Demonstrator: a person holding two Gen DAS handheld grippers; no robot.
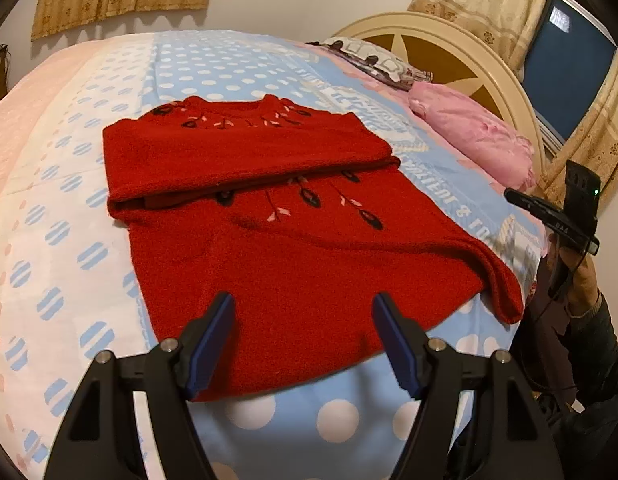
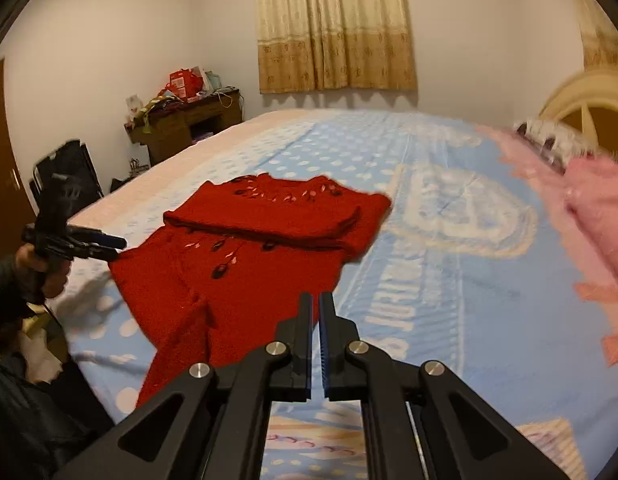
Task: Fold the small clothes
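Red sweater (image 1: 293, 248) flat on the bed (image 1: 69, 208), sleeves already folded across the chest, hem nearest. Mid-fold, by the look of it. Left gripper (image 1: 303, 312) spread wide over the hem, grasping nothing; right gripper (image 2: 316, 304) clenched, empty, near the side edge. Next: probably pinch both hem corners, carry toward the collar.
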